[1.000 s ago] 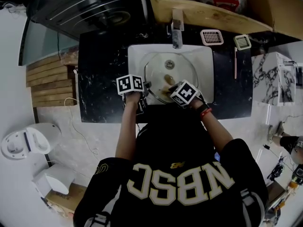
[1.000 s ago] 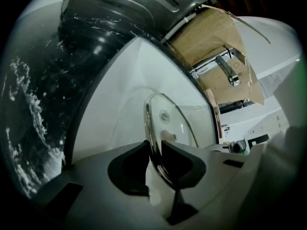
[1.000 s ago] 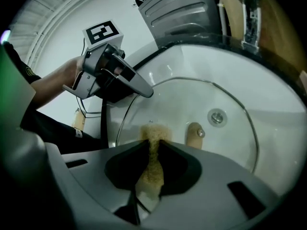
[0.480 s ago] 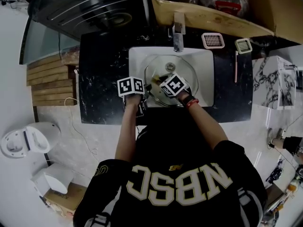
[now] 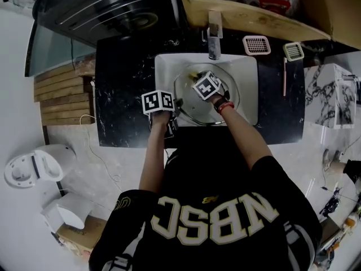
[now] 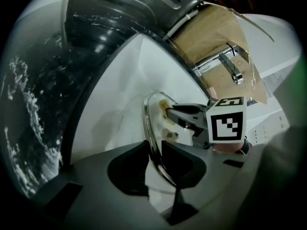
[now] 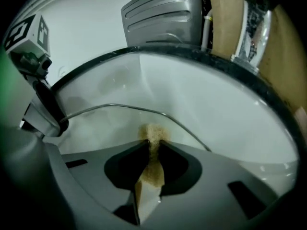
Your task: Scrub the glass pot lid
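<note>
The glass pot lid (image 5: 197, 109) with a metal rim lies tilted in the white sink (image 5: 245, 66). My left gripper (image 5: 175, 107) is shut on the lid's near-left rim. In the left gripper view the rim (image 6: 148, 123) runs between the jaws of that gripper (image 6: 154, 147). My right gripper (image 5: 196, 77) is over the far part of the lid, shut on a yellow-brown sponge (image 7: 152, 162). The sponge's tip (image 7: 151, 131) presses on the glass (image 7: 110, 123). From the left gripper view the right gripper (image 6: 172, 111) and its sponge (image 6: 164, 103) show against the lid.
A faucet (image 5: 213, 35) stands behind the sink in the black counter (image 5: 118, 83). Two sink strainers (image 5: 256, 45) (image 5: 293, 51) lie at the back right. A cardboard box (image 5: 254, 18) sits above them. A dark appliance (image 5: 113, 10) is at the back left.
My right gripper has moved with the sponge from the lid's near edge across the glass to its far part. The left gripper and the lid have stayed in place.
</note>
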The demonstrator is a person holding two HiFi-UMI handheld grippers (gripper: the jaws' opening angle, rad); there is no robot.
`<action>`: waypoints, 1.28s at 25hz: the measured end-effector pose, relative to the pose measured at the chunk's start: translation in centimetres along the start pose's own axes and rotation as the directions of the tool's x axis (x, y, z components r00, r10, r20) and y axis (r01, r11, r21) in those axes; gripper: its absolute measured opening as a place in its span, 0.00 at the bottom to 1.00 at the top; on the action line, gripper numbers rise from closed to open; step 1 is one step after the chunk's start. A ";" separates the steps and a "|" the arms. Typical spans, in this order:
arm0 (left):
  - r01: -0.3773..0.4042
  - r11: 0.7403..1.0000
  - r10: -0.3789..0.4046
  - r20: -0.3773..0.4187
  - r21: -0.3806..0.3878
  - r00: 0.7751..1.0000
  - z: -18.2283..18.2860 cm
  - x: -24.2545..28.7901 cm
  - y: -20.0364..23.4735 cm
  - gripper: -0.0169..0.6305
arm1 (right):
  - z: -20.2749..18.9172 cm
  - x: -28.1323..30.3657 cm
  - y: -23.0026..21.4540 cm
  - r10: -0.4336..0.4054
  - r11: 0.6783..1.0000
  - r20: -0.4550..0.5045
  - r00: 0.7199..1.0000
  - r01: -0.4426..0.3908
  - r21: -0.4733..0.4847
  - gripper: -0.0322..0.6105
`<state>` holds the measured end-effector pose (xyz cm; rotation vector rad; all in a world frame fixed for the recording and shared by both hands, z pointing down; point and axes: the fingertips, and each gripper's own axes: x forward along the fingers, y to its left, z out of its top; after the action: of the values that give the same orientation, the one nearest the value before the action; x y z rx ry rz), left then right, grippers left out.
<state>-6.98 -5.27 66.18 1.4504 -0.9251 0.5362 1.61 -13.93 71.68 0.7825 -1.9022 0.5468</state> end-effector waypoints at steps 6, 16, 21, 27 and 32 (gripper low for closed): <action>0.003 1.000 -0.003 -0.001 0.000 1.000 -0.1 0.0 -0.1 0.17 | -2.8 -0.3 -3.7 -0.037 0.999 -0.065 0.997 0.036 -0.005 0.17; 0.034 0.999 -0.034 0.013 0.005 0.999 0.1 -0.2 -0.4 0.17 | -10.4 -5.1 -5.4 -0.062 0.993 -0.265 0.962 0.033 -0.113 0.16; 0.041 0.999 -0.041 0.017 0.007 0.999 0.2 -0.1 -0.4 0.17 | -12.6 -7.2 -3.3 -0.037 0.989 -0.321 0.947 -0.012 -0.150 0.16; 0.040 0.999 -0.040 0.018 0.008 0.999 0.1 -0.1 -0.4 0.17 | -13.7 -8.9 0.0 0.041 0.988 -0.336 0.941 -0.089 -0.129 0.16; 0.039 0.999 -0.039 0.020 0.012 0.999 0.2 -0.1 -0.4 0.17 | -12.7 -9.7 4.3 0.158 0.981 -0.253 0.955 -0.180 -0.068 0.16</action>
<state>-6.77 -5.51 65.82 1.4844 -0.9091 0.4994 9.46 0.18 68.13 0.4711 -1.7574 0.6290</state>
